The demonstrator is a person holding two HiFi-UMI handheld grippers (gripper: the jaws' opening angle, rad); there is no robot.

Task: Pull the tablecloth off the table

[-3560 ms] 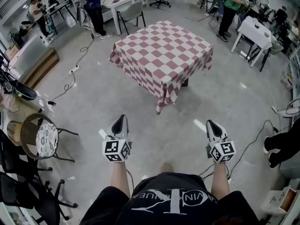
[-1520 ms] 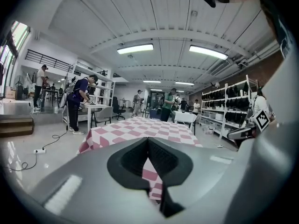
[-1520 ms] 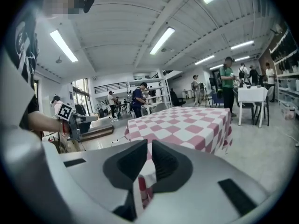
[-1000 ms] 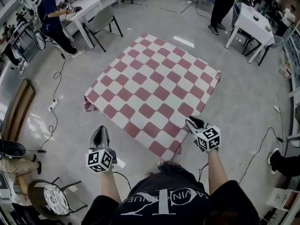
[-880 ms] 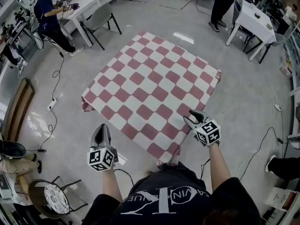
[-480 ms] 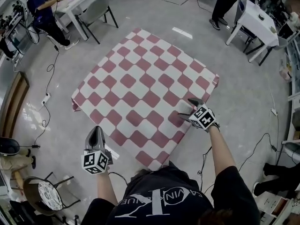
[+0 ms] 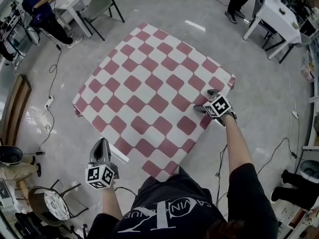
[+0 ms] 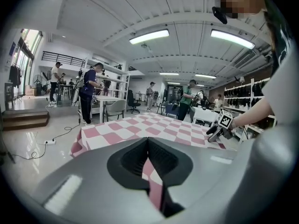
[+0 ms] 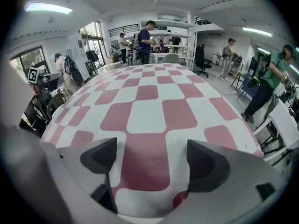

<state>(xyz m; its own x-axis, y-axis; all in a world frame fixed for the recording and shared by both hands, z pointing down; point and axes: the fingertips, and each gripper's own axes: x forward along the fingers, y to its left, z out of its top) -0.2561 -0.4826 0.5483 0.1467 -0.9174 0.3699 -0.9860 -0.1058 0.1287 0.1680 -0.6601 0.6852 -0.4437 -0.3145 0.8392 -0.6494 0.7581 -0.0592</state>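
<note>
Hovering over the cloth [image 7: 149, 93] near its right edge, your right claw [image 7: 203, 101] has just spread its jaws wide, pinching nothing yet; left claw [image 7: 101, 146] closed, empty, off the near edge; the cloth drapes the bench, looks light and limp; pinch the overhanging hem.

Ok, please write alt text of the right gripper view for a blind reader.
The right gripper, its jaws just opening wide, points down at the red-and-white checked tablecloth; cloth lies between the jaws, ungripped. People stand behind.
</note>
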